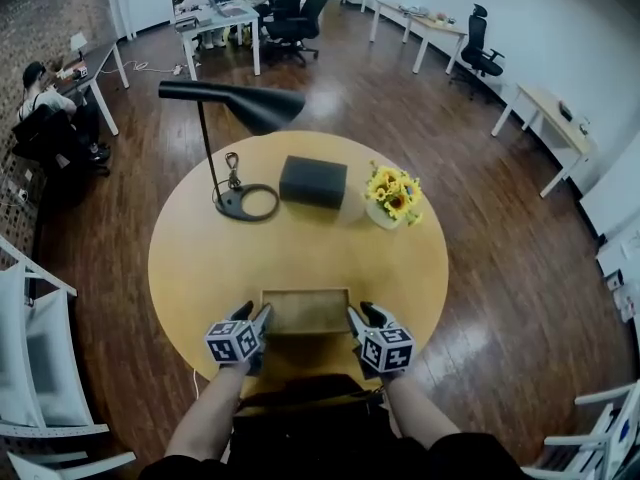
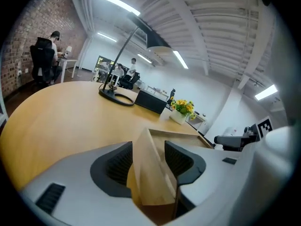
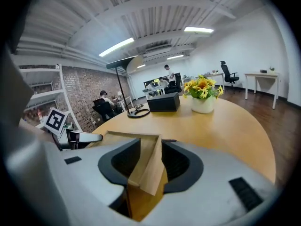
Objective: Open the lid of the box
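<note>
A flat brown box [image 1: 305, 311] lies at the near edge of the round wooden table [image 1: 195, 268], its lid down. My left gripper [image 1: 262, 316] is at the box's near left corner. In the left gripper view that corner [image 2: 150, 173] fills the gap, and the gripper [image 2: 148, 157] is shut on it with both pads against it. My right gripper [image 1: 355, 316] is at the near right corner. In the right gripper view this corner [image 3: 148, 173] sits between the jaws, and the gripper [image 3: 150, 161] stands at its widest, not clearly pressing.
Farther back on the table are a black desk lamp [image 1: 240, 105] with a ring base [image 1: 248, 202], a dark closed box [image 1: 313, 181] and a white pot of yellow flowers [image 1: 392, 198]. White chairs [image 1: 45, 368] stand to the left. People sit at desks [image 1: 225, 13] far behind.
</note>
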### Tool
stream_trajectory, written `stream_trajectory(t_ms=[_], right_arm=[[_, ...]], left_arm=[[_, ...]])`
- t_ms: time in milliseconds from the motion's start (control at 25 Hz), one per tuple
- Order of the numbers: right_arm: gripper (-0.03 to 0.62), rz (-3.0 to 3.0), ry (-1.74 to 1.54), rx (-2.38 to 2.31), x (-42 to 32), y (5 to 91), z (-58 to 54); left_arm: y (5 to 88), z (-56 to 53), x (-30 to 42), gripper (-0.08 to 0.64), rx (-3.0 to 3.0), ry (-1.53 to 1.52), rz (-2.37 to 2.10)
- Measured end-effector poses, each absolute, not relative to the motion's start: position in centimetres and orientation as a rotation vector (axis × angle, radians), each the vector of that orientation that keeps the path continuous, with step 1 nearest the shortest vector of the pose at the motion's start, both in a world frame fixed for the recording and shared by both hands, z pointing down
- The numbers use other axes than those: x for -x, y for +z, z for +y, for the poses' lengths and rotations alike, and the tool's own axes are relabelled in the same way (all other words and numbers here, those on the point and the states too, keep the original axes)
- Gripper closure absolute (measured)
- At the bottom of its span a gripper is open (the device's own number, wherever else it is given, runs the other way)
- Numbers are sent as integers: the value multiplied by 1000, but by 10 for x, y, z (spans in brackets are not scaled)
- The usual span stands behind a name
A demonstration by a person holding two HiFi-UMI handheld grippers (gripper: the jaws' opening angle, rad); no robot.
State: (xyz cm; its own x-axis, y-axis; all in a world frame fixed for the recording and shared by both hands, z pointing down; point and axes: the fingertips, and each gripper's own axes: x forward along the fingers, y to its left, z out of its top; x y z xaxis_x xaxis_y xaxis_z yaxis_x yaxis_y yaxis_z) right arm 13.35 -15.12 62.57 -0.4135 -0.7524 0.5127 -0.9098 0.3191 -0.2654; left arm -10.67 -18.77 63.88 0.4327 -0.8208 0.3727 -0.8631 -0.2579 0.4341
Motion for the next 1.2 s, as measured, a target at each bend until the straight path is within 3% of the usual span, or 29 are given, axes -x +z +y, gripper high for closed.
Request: stream_trajectory(t_ms=[120, 200, 280, 1200], right_arm=[[446, -2279, 776, -1478, -132, 633, -149], [446, -2269, 766, -1465, -132, 636, -148], [446, -2260, 746, -1447, -130, 638, -147], [448, -2246, 825, -1416, -128, 657, -144]], left_arm=[[642, -186, 108, 374, -2072, 42, -1369], [641, -186, 104, 464, -2081, 17, -1310], [640, -186, 105, 480, -2085, 14, -1269], [638, -181, 251, 517, -1912, -109, -1528]])
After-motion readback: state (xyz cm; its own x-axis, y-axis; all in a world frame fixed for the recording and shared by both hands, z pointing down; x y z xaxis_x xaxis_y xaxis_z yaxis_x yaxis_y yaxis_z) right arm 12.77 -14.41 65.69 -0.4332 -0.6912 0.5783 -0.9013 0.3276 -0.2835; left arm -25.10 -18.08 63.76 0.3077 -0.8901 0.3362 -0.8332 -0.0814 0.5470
